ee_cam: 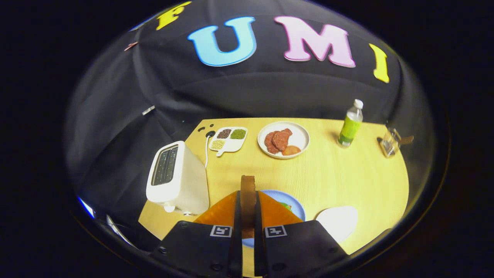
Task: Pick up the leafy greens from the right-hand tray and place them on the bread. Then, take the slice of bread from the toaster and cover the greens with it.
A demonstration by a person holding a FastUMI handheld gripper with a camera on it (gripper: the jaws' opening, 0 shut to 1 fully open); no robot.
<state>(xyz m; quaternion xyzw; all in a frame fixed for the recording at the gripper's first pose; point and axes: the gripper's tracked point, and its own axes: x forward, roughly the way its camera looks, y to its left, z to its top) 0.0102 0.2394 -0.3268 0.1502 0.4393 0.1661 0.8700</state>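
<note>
Your gripper (pixel 248 210) squeezes the bread slice (pixel 248 191) on its edge, above the blue plate (pixel 294 206) by the tabletop's (pixel 347 173) near edge.

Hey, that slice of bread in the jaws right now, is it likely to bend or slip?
The bread slice stands upright on edge with both jaws pressing its faces, so it probably stays stiff. Toast is likely light yet crumbly; hard squeezing may crack it. It hangs over the blue plate.
</note>
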